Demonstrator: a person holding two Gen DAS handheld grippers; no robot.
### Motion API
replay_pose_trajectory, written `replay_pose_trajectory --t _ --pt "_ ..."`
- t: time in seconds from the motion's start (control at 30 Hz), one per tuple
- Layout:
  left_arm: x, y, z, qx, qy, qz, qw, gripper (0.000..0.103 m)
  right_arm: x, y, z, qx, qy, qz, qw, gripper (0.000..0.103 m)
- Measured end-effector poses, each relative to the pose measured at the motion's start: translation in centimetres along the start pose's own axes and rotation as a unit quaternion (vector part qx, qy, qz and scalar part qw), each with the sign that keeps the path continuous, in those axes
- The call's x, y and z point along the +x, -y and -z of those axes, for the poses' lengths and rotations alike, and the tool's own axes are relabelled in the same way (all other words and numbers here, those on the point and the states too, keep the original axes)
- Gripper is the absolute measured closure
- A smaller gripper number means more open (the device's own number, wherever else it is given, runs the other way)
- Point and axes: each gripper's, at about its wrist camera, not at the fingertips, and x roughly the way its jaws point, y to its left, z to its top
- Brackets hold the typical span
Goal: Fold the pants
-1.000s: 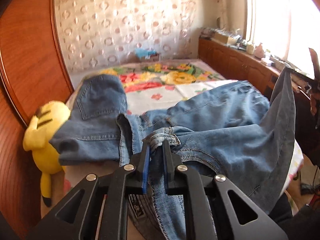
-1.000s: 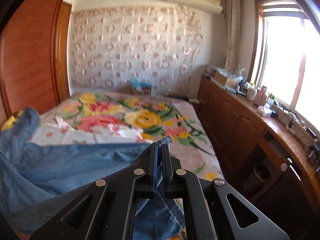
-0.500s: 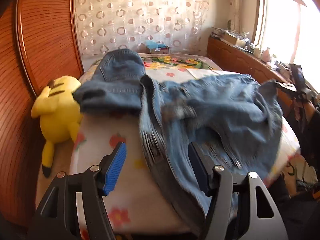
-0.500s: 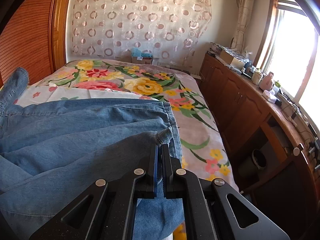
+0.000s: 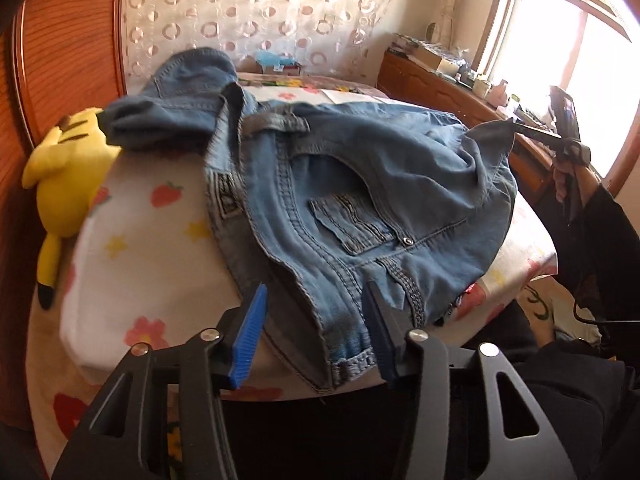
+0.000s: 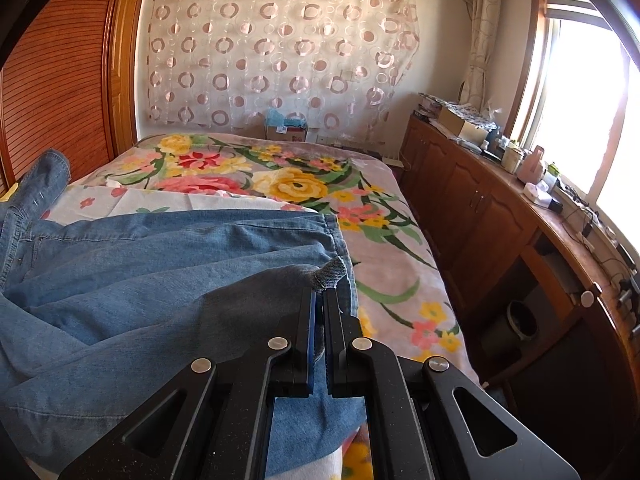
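Blue jeans (image 5: 360, 184) lie crumpled across the near end of the bed (image 5: 152, 240), waistband and pocket toward me. My left gripper (image 5: 315, 292) hovers at the bed's near edge. Its jaws are closing, with the waistband edge between the blue pads (image 5: 248, 332), which do not press on it. In the right wrist view the jeans (image 6: 160, 264) spread to the left, and my right gripper (image 6: 319, 294) is shut on a leg hem (image 6: 330, 272) held low over the bed. That hem corner (image 5: 492, 132) also shows lifted at the right of the left wrist view.
A yellow plush toy (image 5: 68, 176) leans at the bed's left side against a wooden wardrobe (image 6: 52, 100). A long wooden cabinet (image 6: 480, 216) with clutter runs under the window on the right. A cardboard box (image 6: 286, 130) sits beyond the flowered blanket (image 6: 392, 248).
My left gripper let go of the waistband, opened wide and drew back to the bed's near edge; its jaws have since narrowed. The right gripper sank with the hem, and the jeans dropped onto the bed.
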Motion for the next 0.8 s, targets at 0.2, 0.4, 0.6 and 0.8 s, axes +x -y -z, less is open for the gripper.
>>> replay_pose_trajectory --t 0.2,0.4,0.6,0.8 --pt "0.7 1.0 0.6 0.012 -0.005 0.027 0.9995 0.094 -0.8 0.7 1.0 0.014 0.007 -0.001 1.000 0.100" --pt "-3.1 1.4 -1.0 0.022 0.054 0.005 0.9983 0.100 -2.8 2.1 2.0 0.038 0.026 -0.002 0.999 0.100" --pt "-8.7 1.5 -4.5 0.029 0.142 -0.021 0.9892 0.100 -7.4 4.9 2.2 0.070 0.073 -0.005 0.995 0.100" --pt "-11.9 1.3 -8.9 0.037 0.210 -0.045 0.9760 0.100 -12.1 6.8 1.7 0.088 0.130 -0.013 0.988 0.100"
